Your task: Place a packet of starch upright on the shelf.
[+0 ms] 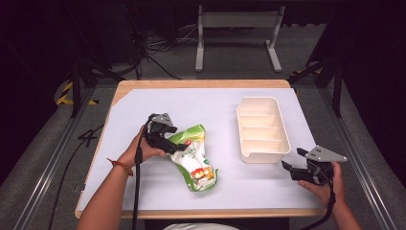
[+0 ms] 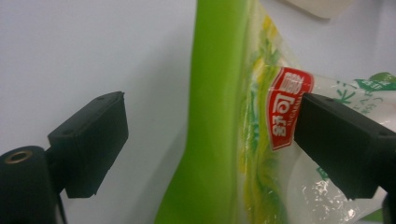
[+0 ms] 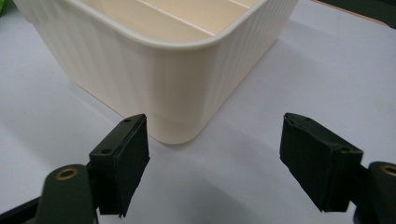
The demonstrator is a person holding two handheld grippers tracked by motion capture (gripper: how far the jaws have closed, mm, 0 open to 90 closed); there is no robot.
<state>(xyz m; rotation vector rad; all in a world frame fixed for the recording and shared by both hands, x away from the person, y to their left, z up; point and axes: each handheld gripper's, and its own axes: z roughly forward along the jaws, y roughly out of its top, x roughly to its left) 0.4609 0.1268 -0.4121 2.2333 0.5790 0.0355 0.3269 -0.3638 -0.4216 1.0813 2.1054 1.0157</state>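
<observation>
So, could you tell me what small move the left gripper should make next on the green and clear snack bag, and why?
Probably close the jaws. The left gripper is open with the green and clear plastic snack bag's edge between its pads, one pad near the red label, neither visibly pressing. The bag lies flat on the white table cover, left of the cream ribbed plastic divided bin, so it isn't yet held.

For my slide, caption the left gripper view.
Open left gripper straddling the green edge of a snack bag lying on the white table.
</observation>
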